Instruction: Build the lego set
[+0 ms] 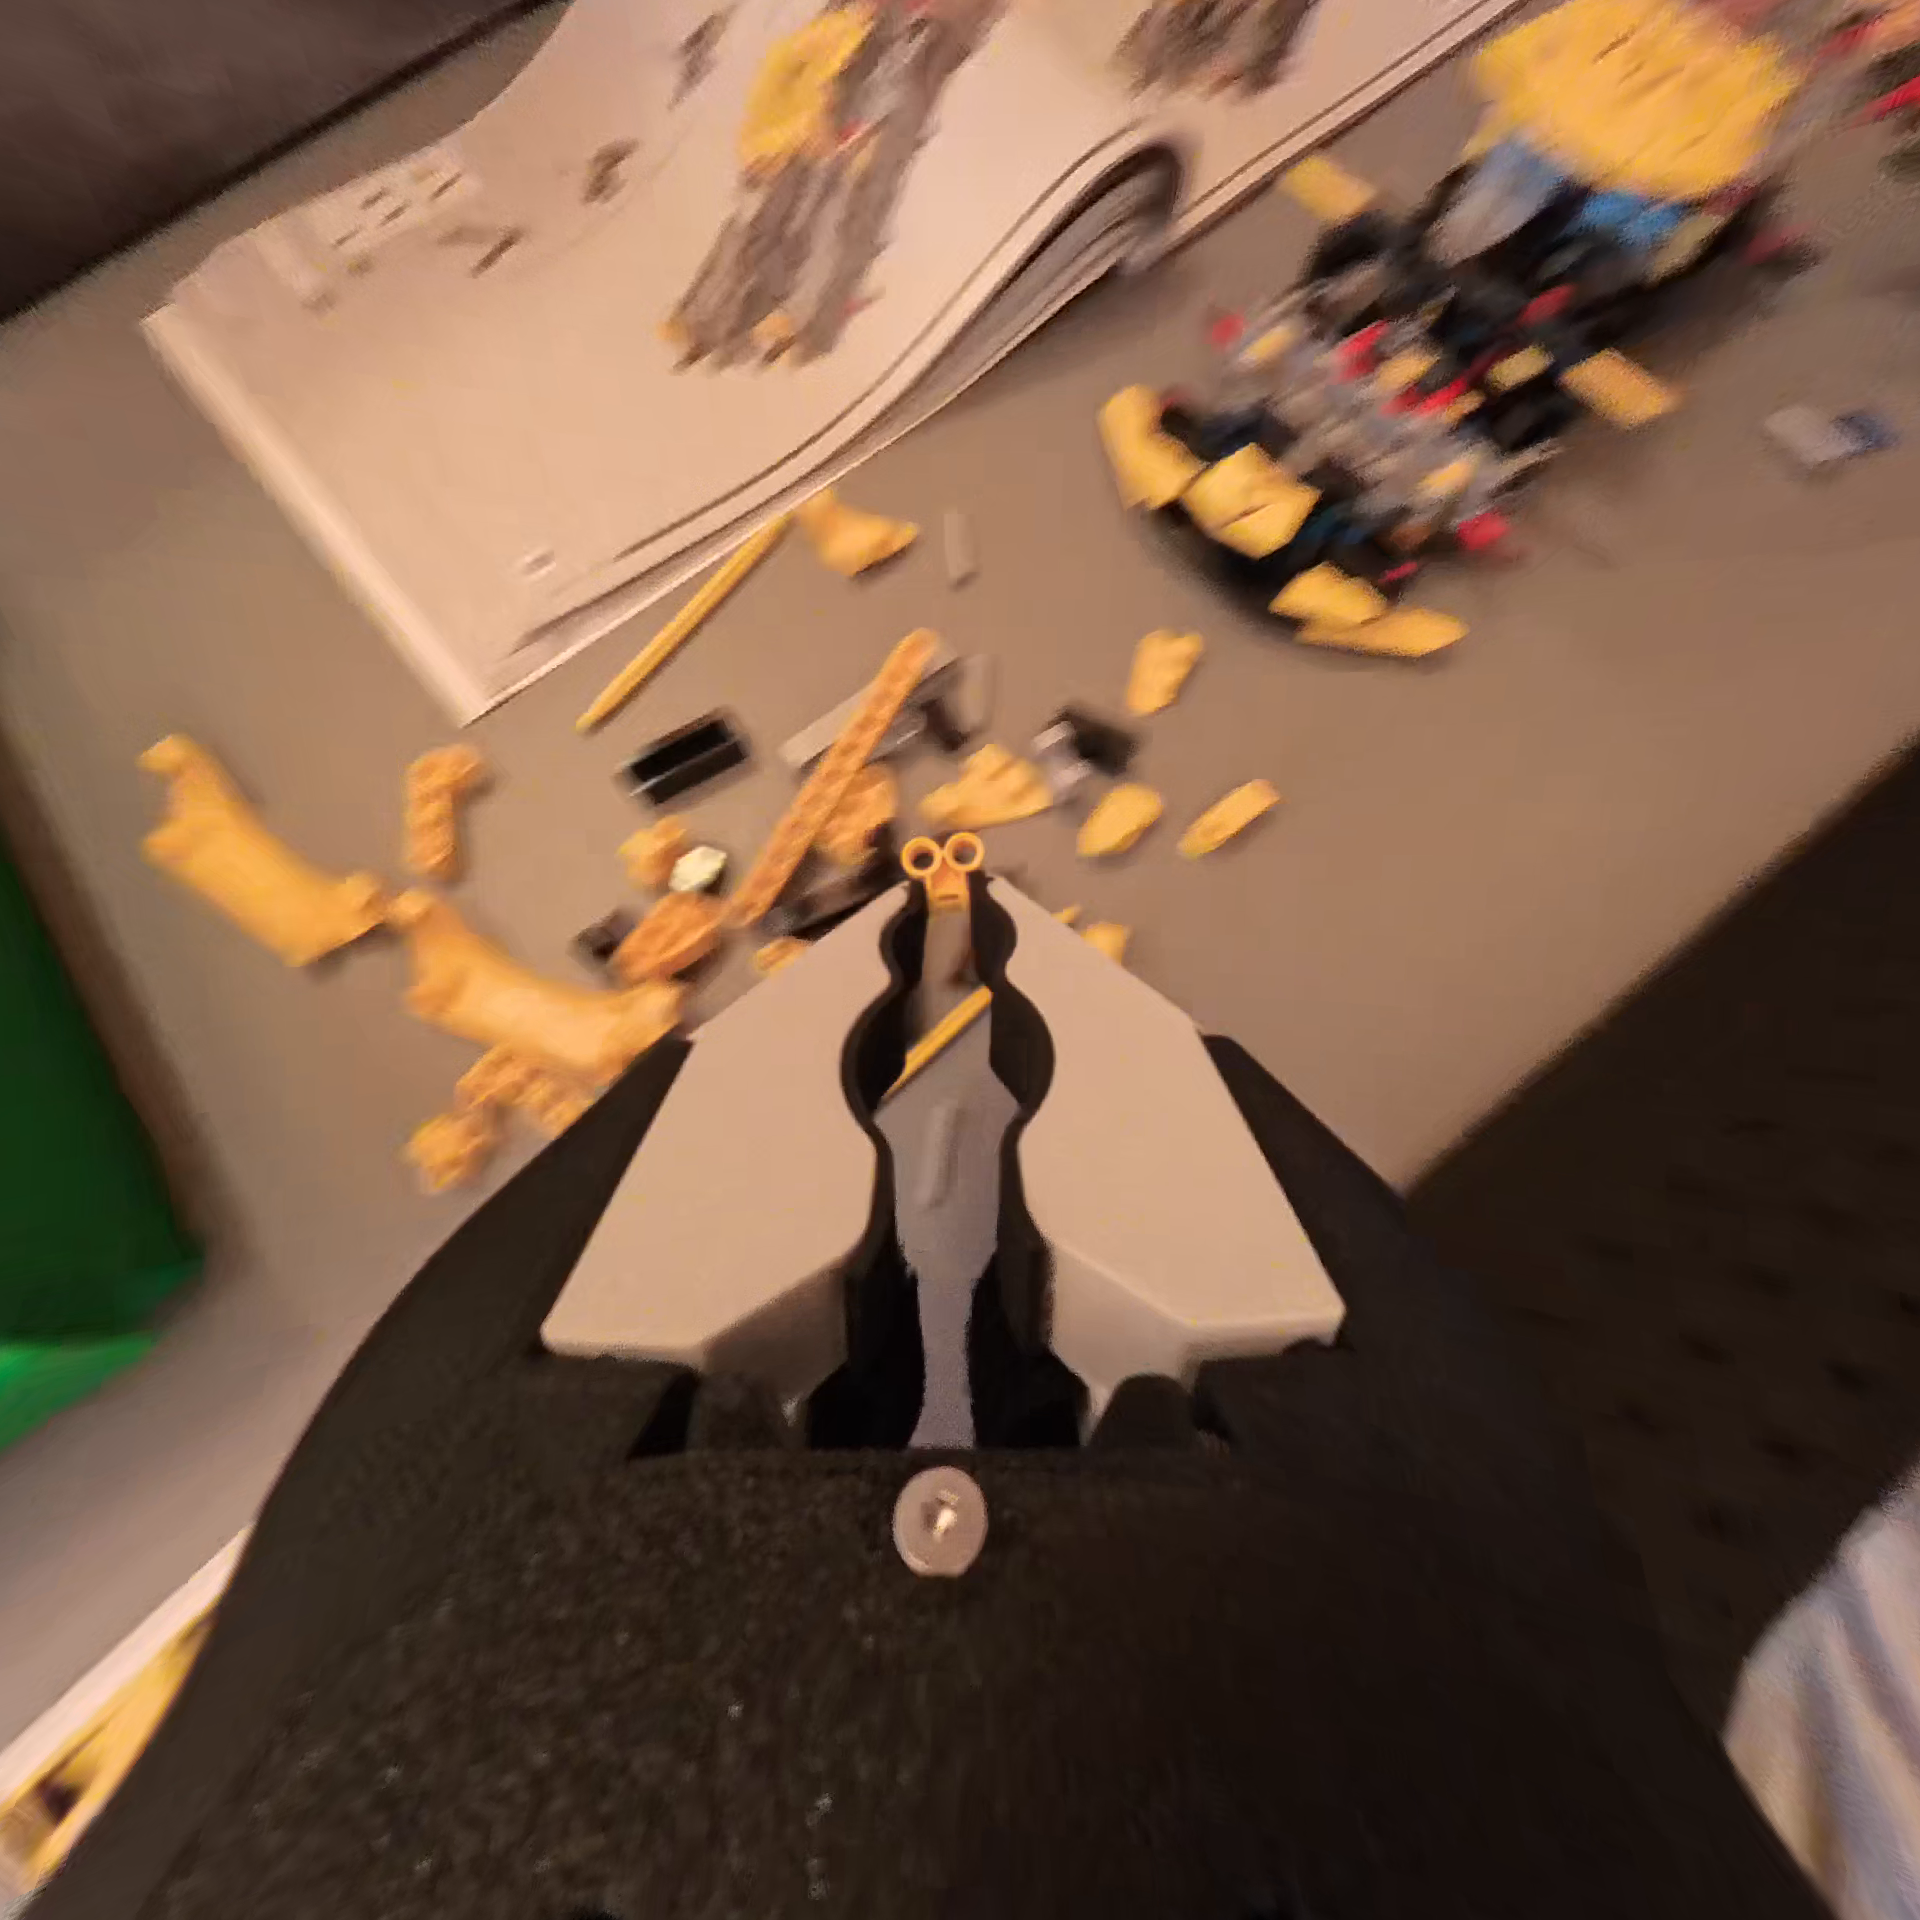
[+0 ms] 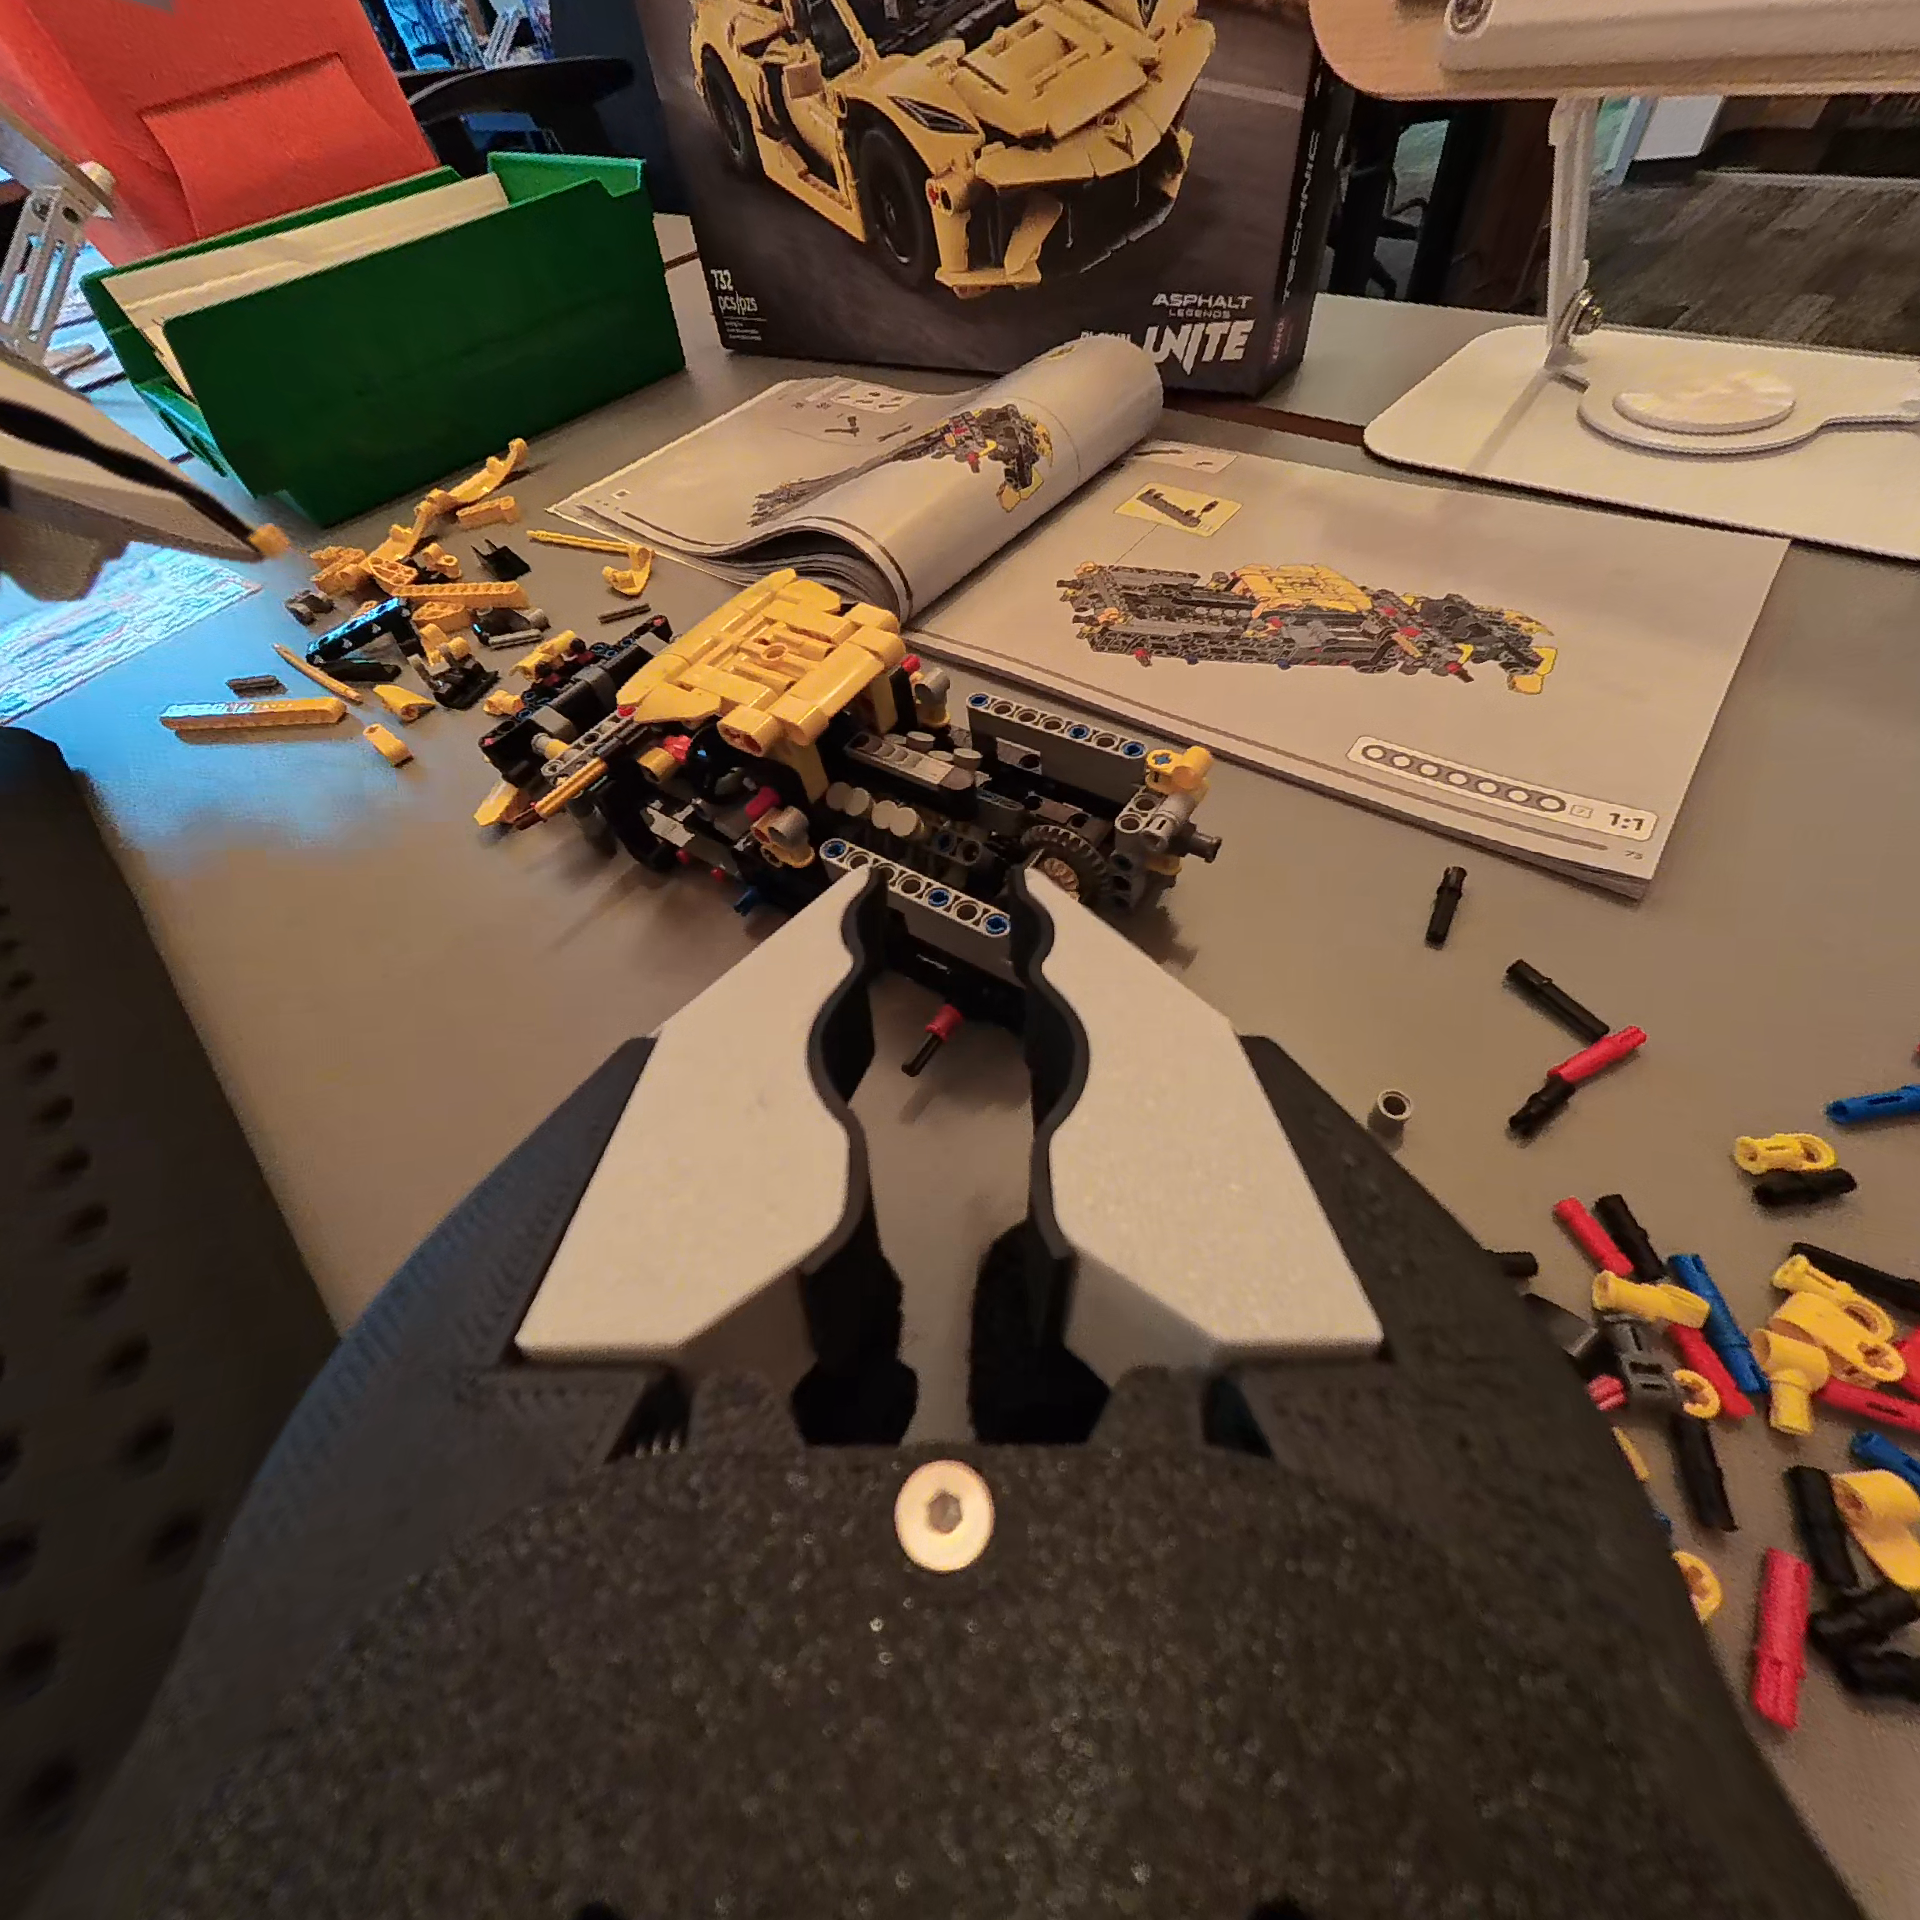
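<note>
The half-built yellow, black and grey brick car chassis (image 2: 831, 758) lies on its side in the middle of the grey table (image 2: 343, 977), its smooth yellow body panels toward ten o'clock and a grey beam with a row of round holes along its near edge, just beyond the tips of the right tool (image 2: 948, 883). That tool's jaws stand apart with nothing between them. The left tool (image 1: 943, 891) is clenched on a small yellow connector piece with two round eyes (image 1: 941, 860), held above the table; this view is blurred by motion.

At eleven o'clock from the car a scatter of loose yellow and black pieces (image 2: 416, 613) lies near a green plastic bin (image 2: 395, 343). At one o'clock the open grey instruction booklet (image 2: 1351, 623) lies flat, touching the car's far side. Behind it stands the dark cardboard set box (image 2: 997, 208), and at two o'clock a white stand base (image 2: 1621, 416). At four o'clock a heap of red, blue, black and yellow pins (image 2: 1745, 1382) crowds the table's right side. Bare table lies at eight o'clock of the car, up to the near edge
</note>
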Demonstrator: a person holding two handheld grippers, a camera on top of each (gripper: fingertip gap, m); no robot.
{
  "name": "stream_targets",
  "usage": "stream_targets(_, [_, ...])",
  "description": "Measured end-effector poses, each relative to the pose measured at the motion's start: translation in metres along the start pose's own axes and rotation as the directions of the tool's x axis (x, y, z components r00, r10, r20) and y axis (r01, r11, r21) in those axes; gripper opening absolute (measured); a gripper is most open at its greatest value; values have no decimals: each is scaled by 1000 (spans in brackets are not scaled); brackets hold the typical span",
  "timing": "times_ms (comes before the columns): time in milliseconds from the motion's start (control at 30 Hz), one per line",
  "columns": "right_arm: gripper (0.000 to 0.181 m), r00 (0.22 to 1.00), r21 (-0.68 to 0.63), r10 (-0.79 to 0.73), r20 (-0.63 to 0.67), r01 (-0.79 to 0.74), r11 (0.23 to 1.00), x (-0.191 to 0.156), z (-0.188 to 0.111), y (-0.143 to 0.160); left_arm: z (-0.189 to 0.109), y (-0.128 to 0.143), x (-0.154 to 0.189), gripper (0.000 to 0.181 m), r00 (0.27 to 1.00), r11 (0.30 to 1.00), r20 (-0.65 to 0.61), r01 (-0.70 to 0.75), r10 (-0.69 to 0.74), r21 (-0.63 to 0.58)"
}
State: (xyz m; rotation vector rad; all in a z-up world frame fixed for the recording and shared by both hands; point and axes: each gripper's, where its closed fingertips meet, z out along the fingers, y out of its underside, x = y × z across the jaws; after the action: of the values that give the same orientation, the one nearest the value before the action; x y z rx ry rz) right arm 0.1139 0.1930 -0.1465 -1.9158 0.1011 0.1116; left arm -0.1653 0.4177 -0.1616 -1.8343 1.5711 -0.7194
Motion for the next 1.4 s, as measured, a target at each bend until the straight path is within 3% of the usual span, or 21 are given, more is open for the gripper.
stream_targets(167, [22,1000,-9,9,2,-9,1000,2,2,1,32,-40,114,8,941,996,-331,-48,71,79])
stream_targets(333, [22,1000,-3,9,4,-9,1000,2,1,1,79,-56,197,8,862,986,-480,-161,161,41])
stream_targets(433, [22,1000,2,13,13,-13,1000,0,0,0,105,-60,226,8,845,978,-503,-211,181,-2])
stream_targets(567, [22,1000,13,19,21,-19,1000,-1,-2,-1,127,-56,240,8,843,963,-502,-261,194,-67])
stream_targets(1100, [21,999,20,28,46,-29,999,-4,-3,-2,141,-56,247,13,864,958,-454,-279,218,-71])
stream_targets(1167, [21,998,25,29,48,-31,999,-4,-3,-3,139,-58,247,26,863,962,-463,-262,201,-71])
stream_targets(1300, [21,998,31,33,46,-35,999,-4,-5,-4,116,-79,237,27,864,986,-479,-169,153,10])
stream_targets(1400, [20,999,35,33,43,-35,999,-4,-5,-4,94,-94,205,27,884,991,-449,-111,130,68])
